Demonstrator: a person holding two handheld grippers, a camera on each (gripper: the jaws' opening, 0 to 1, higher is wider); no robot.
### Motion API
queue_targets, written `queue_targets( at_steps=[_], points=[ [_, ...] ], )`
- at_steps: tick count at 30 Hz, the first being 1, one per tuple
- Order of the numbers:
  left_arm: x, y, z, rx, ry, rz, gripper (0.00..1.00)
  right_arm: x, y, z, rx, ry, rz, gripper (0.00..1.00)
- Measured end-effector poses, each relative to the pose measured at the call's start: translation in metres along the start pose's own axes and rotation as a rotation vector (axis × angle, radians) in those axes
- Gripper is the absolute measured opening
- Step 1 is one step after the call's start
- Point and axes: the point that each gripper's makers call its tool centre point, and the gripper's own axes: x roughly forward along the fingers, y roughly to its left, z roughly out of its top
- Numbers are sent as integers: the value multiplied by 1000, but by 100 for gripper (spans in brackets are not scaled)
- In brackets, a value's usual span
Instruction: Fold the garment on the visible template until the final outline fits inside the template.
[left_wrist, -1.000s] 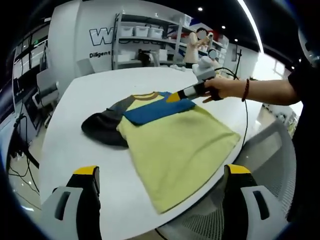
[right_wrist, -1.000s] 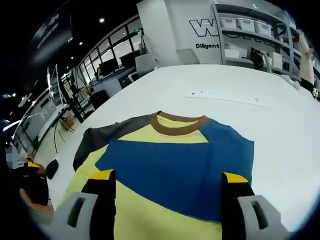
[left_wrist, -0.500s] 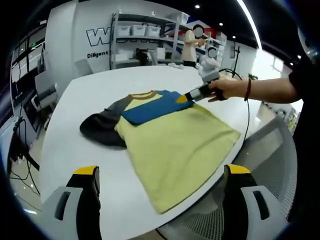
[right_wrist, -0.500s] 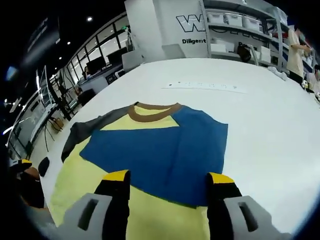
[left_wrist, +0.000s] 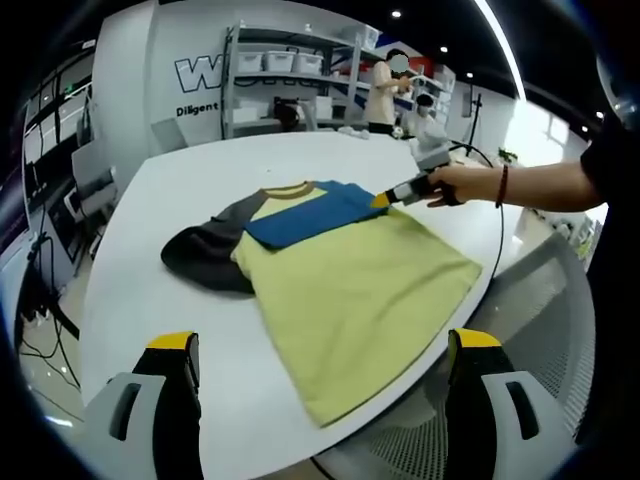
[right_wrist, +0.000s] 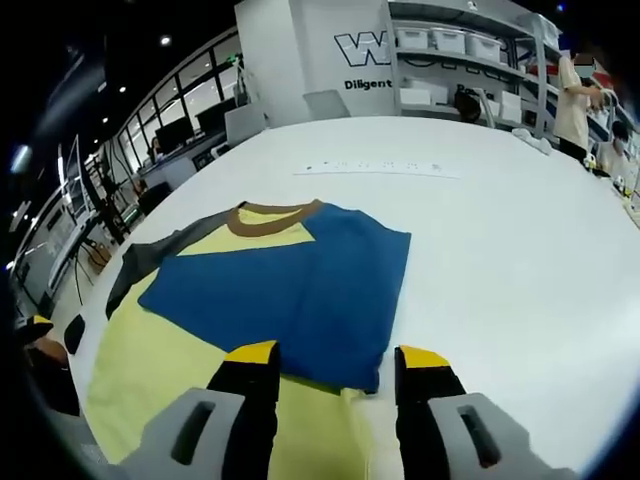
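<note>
Right gripper (right_wrist: 330, 362) fingers half-closed by blue sleeve (right_wrist: 300, 295) edge, gripping nothing; left gripper (left_wrist: 320, 355) open. Risk: shirt (left_wrist: 355, 290) hem slips off tabletop (left_wrist: 150, 270).

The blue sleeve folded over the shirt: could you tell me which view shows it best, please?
The right gripper view: the blue sleeve lies close and large, just ahead of the right gripper. The left gripper view shows it small and far off.
</note>
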Motion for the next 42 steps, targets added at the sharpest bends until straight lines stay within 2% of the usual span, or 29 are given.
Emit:
queue_targets(
  at_steps=[2,10,17,26,42],
  points=[
    [0,0,0,1,1,1,99,1,-2,-3,11,6,-6,39],
    [-1,2,-1,-5,1,6,99,1,-10,-9,-6,32,-40,10],
    [-1,3,-3,-8,5,8,99,1,-12,-9,-19,35,-48,1],
    [0,3,-4,-13,8,1,99,3,-19,-7,-124,53,-54,0],
    [3,14,-5,-30,16,9,98,3,-61,-3,-117,78,-63,0]
  ],
)
